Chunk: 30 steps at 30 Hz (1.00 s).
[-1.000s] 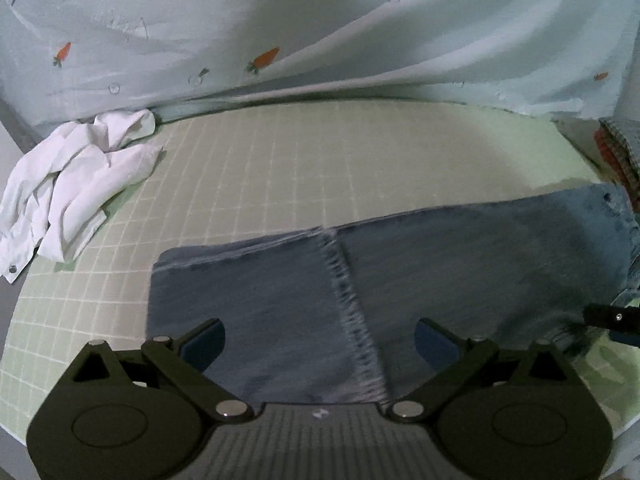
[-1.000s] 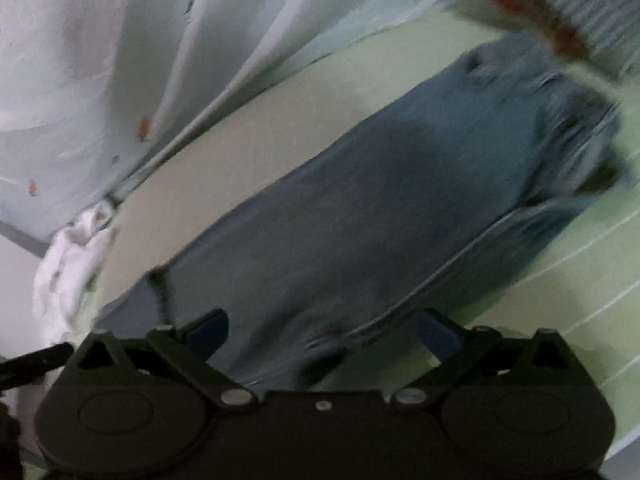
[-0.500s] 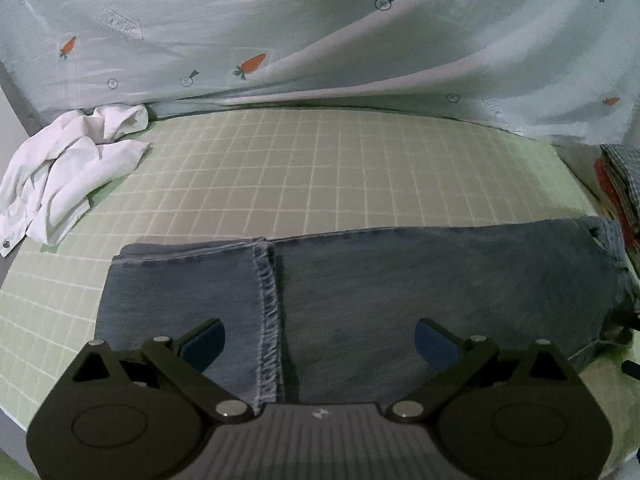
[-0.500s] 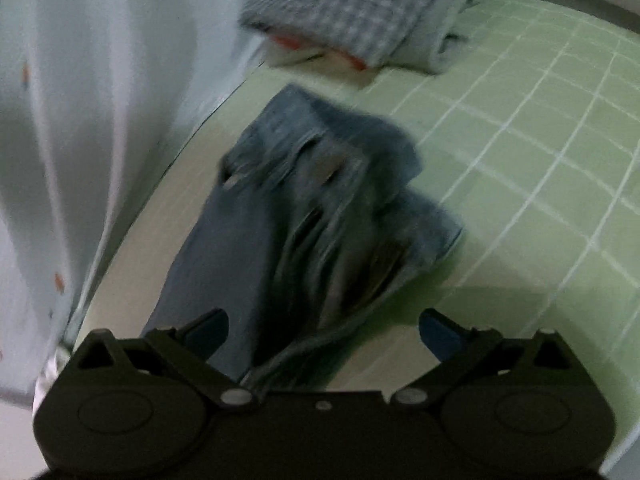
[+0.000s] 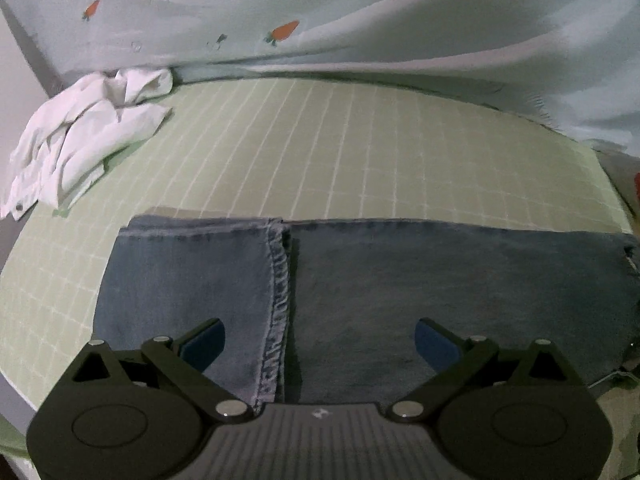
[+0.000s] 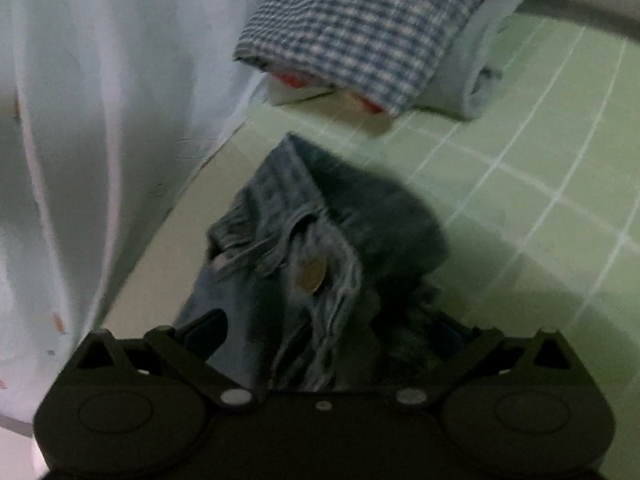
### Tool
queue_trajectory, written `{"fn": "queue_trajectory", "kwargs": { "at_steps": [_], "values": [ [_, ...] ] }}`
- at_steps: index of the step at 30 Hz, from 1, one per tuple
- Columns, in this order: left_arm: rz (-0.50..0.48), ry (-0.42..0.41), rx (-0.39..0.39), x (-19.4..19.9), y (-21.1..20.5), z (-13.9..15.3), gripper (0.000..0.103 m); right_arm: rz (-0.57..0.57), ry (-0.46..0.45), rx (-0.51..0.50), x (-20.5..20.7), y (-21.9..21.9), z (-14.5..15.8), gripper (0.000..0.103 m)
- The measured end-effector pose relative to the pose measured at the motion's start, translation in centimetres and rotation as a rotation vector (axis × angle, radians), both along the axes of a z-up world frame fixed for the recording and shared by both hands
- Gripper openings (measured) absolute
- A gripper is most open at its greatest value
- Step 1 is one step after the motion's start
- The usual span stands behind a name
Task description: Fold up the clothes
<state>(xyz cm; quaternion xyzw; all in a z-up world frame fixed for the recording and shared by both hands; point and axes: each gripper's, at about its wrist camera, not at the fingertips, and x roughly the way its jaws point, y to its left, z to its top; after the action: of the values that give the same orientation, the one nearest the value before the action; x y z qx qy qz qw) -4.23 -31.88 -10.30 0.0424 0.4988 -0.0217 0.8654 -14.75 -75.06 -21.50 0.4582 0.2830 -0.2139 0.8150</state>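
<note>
Blue jeans (image 5: 400, 292) lie flat across the green checked mat (image 5: 320, 152), with the leg end folded over at the left and its hem seam (image 5: 280, 304) running toward me. My left gripper (image 5: 320, 340) is open and empty just above the jeans near that hem. In the right wrist view the jeans' waistband end (image 6: 304, 256) with a brass button (image 6: 314, 275) lies bunched between the jaws. My right gripper (image 6: 328, 332) is open over it, its right finger partly hidden by the denim.
A crumpled white garment (image 5: 84, 140) lies at the mat's far left. A stack of folded clothes topped by a blue checked shirt (image 6: 360, 28) sits beyond the waistband. A pale curtain with carrot prints (image 5: 320, 12) hangs along the far edge.
The left gripper has moved lower and nearer to the jeans' folded hem. The right gripper has swung from the leg to the waistband end and closed in on it.
</note>
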Motion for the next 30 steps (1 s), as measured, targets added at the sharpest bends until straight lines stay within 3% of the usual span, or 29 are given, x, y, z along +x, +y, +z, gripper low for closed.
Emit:
{"fn": "queue_trajectory", "kwargs": {
  "at_steps": [7,15,18,19,20,21,22,23,26,30],
  "values": [
    [0.053,0.033,-0.007,-0.1,1.2,-0.8,0.100,-0.075,-0.218,0.397,-3.0,0.4,-2.9,0.103],
    [0.040,0.054,-0.025,-0.8,1.7,-1.3,0.100,-0.122,-0.202,0.474,-0.8,-0.8,-3.1,0.103],
    [0.041,0.045,-0.028,-1.1,2.2,-1.2,0.100,-0.073,-0.131,0.356,1.4,-0.5,-1.7,0.100],
    [0.047,0.043,-0.032,-1.2,2.4,-1.1,0.100,-0.029,-0.076,0.263,2.4,0.1,-0.9,0.092],
    [0.052,0.041,-0.036,-1.4,2.7,-1.1,0.100,0.014,-0.022,0.170,3.4,0.8,-0.1,0.075],
    [0.057,0.040,-0.040,-1.5,3.0,-1.1,0.100,0.054,0.030,0.080,4.1,1.6,0.5,0.065],
    [0.064,0.040,-0.042,-1.6,3.4,-1.1,0.100,0.092,0.081,-0.010,4.8,2.4,1.0,0.047],
    [0.071,0.040,-0.045,-1.8,3.7,-1.2,0.100,0.111,0.106,-0.072,5.2,3.0,1.5,0.039],
    [0.085,0.041,-0.050,-1.9,5.0,-1.2,0.100,0.140,0.083,-0.170,5.2,4.3,3.3,0.025],
    [0.093,0.045,-0.055,-2.2,7.0,-1.0,0.100,0.224,0.070,-0.406,6.1,7.9,6.6,0.020]
  ]
}}
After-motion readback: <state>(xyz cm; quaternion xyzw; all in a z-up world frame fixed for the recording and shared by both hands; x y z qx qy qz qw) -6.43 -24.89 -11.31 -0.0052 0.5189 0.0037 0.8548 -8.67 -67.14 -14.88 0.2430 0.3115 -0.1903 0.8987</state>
